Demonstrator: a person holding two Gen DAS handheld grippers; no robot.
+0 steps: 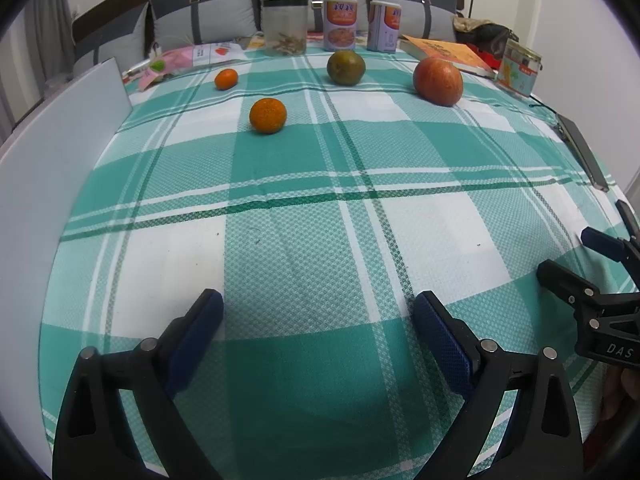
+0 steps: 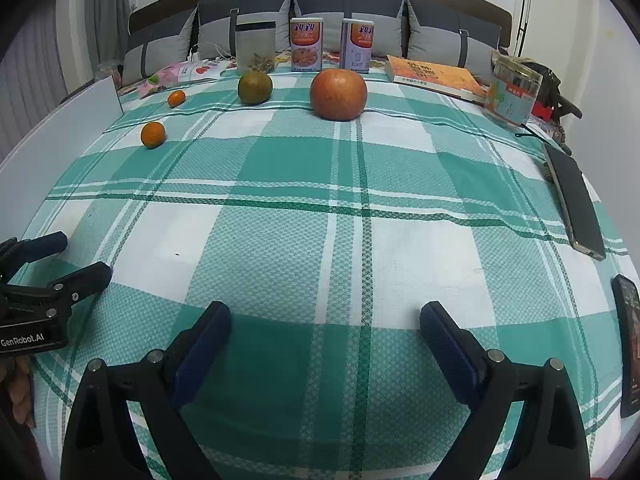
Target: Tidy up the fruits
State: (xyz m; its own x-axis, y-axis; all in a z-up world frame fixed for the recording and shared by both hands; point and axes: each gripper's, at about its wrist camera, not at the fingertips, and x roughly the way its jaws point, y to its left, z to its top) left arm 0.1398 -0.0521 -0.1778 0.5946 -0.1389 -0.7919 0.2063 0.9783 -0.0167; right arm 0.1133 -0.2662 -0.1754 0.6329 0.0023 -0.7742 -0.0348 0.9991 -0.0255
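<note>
Several fruits lie on the far part of a green-and-white checked cloth point(image 1: 304, 240). A red apple point(image 1: 437, 81) point(image 2: 338, 95) is at the right, a green-brown citrus point(image 1: 345, 67) point(image 2: 255, 87) is left of it, a small orange point(image 1: 226, 79) point(image 2: 176, 98) is further left, and a larger orange point(image 1: 268, 115) point(image 2: 153, 134) is nearest. My left gripper point(image 1: 318, 304) is open and empty over the near cloth. My right gripper point(image 2: 325, 314) is open and empty too, beside it; it also shows at the right edge of the left wrist view point(image 1: 568, 254).
A clear jar point(image 1: 285, 26), two printed cans point(image 1: 340, 23) and an orange book point(image 1: 448, 53) line the back edge. A white board point(image 1: 60, 160) stands at the left. A dark phone point(image 2: 574, 204) and another device point(image 2: 630, 344) lie at the right. Grey cushions stand behind.
</note>
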